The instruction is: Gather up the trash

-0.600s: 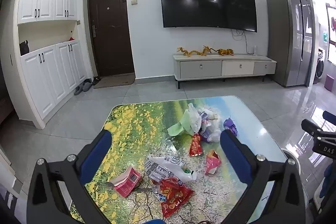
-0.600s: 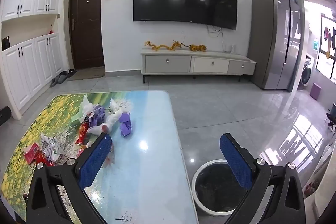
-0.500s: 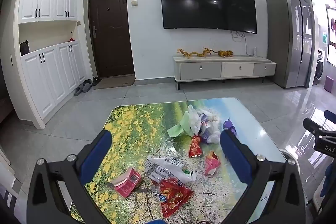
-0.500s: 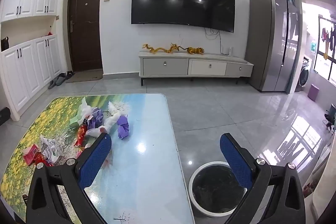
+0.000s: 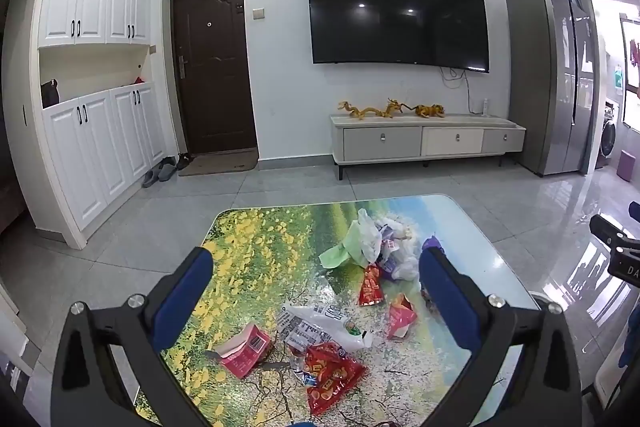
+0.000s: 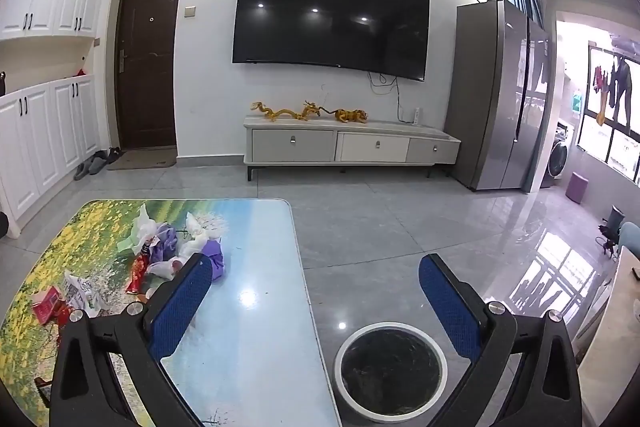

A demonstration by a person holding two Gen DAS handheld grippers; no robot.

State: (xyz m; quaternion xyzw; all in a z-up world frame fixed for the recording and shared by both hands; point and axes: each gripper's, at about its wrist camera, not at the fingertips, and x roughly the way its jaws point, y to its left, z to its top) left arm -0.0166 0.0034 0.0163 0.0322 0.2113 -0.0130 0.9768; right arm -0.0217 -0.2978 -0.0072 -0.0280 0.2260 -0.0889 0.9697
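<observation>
Hanging above the near end of a table (image 5: 248, 247) printed with yellow flowers and a landscape, the left gripper (image 5: 316, 291) points slightly downward with its 2 blue-padded fingers (image 5: 182, 301) spread wide and nothing between them. The trash lies scattered on the tabletop beyond and between the fingers. Nearest is a red snack bag (image 5: 330, 377), flat and crumpled, with a pink carton (image 5: 244, 347) just to its left, its flap open. A white printed wrapper (image 5: 320, 323) lies just behind the red bag. Further back sit a small red packet (image 5: 370, 287) and a pink-red wrapper (image 5: 400, 315) well apart from the carton. At the far end a heap of white plastic bags (image 5: 372, 243) rests with a pale green bag (image 5: 340, 251) touching its left side and a purple wrapper (image 5: 432, 243) beside its right.

The right gripper (image 6: 316, 291) is held over the table's right edge, also tilted a little downward, its fingers (image 6: 448, 303) equally wide apart and empty. Between them, on the grey tiled floor just beside the table, stands a round white-rimmed bin (image 6: 390, 367) lined in black. From this view the trash sits to the left, on the table's left half.

On the far wall hangs a large dark television (image 5: 396, 15) above a low drawer cabinet (image 5: 424, 141).
</observation>
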